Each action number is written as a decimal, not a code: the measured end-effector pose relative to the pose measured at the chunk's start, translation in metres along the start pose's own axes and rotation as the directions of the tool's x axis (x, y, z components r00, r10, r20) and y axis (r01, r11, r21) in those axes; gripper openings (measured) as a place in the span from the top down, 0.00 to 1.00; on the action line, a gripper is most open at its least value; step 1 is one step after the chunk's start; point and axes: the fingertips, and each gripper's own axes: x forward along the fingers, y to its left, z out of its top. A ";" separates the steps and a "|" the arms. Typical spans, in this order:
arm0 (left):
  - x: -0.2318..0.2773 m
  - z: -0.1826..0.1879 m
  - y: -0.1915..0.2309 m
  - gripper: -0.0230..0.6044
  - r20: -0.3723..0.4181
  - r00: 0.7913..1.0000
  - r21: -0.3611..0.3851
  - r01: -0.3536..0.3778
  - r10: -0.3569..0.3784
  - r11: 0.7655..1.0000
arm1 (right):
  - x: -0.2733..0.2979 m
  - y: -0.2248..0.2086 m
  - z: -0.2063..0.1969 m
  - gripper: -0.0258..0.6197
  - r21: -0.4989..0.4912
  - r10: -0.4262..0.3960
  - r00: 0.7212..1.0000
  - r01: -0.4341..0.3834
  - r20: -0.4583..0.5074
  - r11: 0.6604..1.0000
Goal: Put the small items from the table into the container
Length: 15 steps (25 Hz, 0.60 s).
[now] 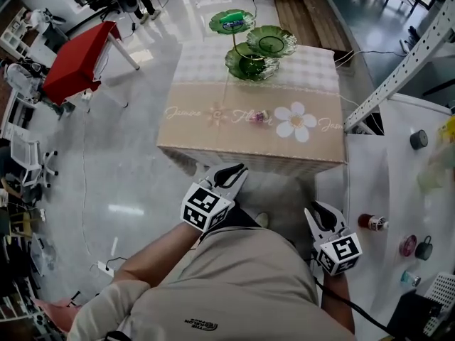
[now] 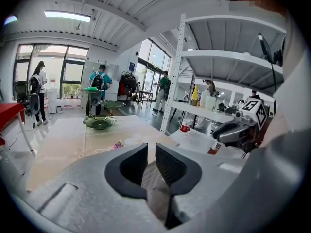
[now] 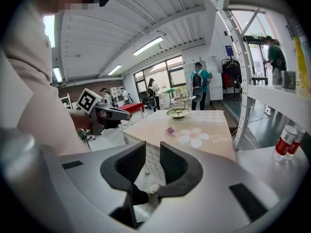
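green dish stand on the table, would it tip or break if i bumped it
Probably tippy: the dish stand carries three wide dishes on one thin stem. It looks like glass, so it is likely fragile and fairly heavy for its size.

Right gripper point(image 3: 152, 148), fingers point(image 3: 176, 166) apart and empty, faces the table point(image 3: 214, 121)

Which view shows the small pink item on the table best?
Head view: the pink item lies unobstructed beside the flower print. Both gripper views show it only as a small, distant speck.
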 end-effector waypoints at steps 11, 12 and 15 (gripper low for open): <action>0.116 -0.027 0.102 0.70 -0.152 0.988 0.139 0.027 -0.005 0.990 | 0.016 -0.025 0.017 0.80 0.040 -0.123 0.992 0.123 -0.019 0.992; 0.128 -0.030 0.112 0.70 -0.164 0.986 0.145 0.029 -0.005 0.989 | 0.018 -0.028 0.020 0.80 0.046 -0.138 0.990 0.139 -0.026 0.989; 0.164 -0.041 0.133 0.69 -0.215 0.977 0.169 0.051 -0.014 0.984 | 0.024 -0.035 0.032 0.80 0.066 -0.188 0.981 0.191 -0.038 0.979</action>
